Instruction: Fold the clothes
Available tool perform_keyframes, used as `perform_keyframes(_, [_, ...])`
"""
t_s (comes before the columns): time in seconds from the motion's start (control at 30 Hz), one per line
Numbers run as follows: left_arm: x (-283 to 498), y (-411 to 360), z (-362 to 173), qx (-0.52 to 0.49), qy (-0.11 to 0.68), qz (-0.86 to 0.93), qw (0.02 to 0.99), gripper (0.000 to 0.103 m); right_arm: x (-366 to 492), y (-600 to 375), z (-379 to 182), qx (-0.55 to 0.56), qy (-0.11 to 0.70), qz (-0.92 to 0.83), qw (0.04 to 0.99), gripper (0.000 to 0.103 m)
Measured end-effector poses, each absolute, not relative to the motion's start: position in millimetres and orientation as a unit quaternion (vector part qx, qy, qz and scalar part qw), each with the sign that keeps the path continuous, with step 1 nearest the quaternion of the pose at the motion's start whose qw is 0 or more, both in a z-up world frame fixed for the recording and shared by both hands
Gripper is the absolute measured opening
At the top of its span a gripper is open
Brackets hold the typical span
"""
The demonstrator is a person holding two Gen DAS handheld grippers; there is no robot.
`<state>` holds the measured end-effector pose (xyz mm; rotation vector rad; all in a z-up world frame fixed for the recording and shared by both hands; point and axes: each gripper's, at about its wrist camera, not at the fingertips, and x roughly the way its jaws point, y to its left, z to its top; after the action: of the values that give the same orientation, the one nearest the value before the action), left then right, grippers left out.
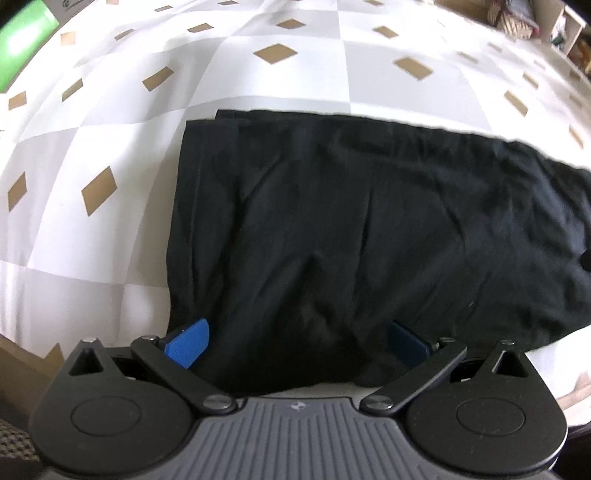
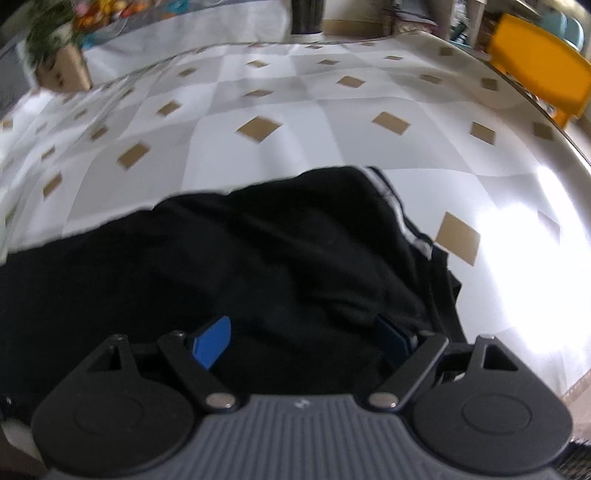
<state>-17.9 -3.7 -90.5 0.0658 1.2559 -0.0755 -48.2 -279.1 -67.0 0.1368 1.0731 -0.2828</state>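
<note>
A: Surface?
B: Desk (image 1: 110,147) under a white-and-grey checked cloth with tan diamonds. Strong glare on its right side in the right wrist view.
A: Garment?
B: Black garment (image 1: 369,221) lies on the cloth, folded into a rough rectangle, wrinkled. Left edge is straight in the left wrist view. Right wrist view shows its other end, with a thin white trim along the edge (image 2: 391,199).
A: Tongs?
B: Left tongs (image 1: 297,345) spread wide, blue pads apart, over the near edge of the fabric, not pinching it. Right tongs (image 2: 308,345) same: wide open above the cloth, nothing gripped.
A: Room?
B: Left view only: green panel (image 1: 26,48) top left, shelf clutter top right. Right view only: orange-yellow chair (image 2: 539,81) past the far right edge, floral item (image 2: 55,33) top left, a dark cylindrical thing (image 2: 306,18) at the far edge.
A: Any text?
B: Small emblem on each gripper body, unreadable. Right view is blurred.
</note>
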Motion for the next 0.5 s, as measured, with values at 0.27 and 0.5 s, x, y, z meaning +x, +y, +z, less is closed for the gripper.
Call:
perform_keyframes(0.27, [-33,-12,-93,0.067,0.589,-0.035,0.805,0.103,-52,-276,-82,0.065,0.539,-0.131,0.830,0.087])
perform_keyframes(0.5, [-33,-11,-96,0.066,0.590,-0.038,0.804,0.103,-58,-271,-84,0.051,0.534,-0.123,0.835,0.091])
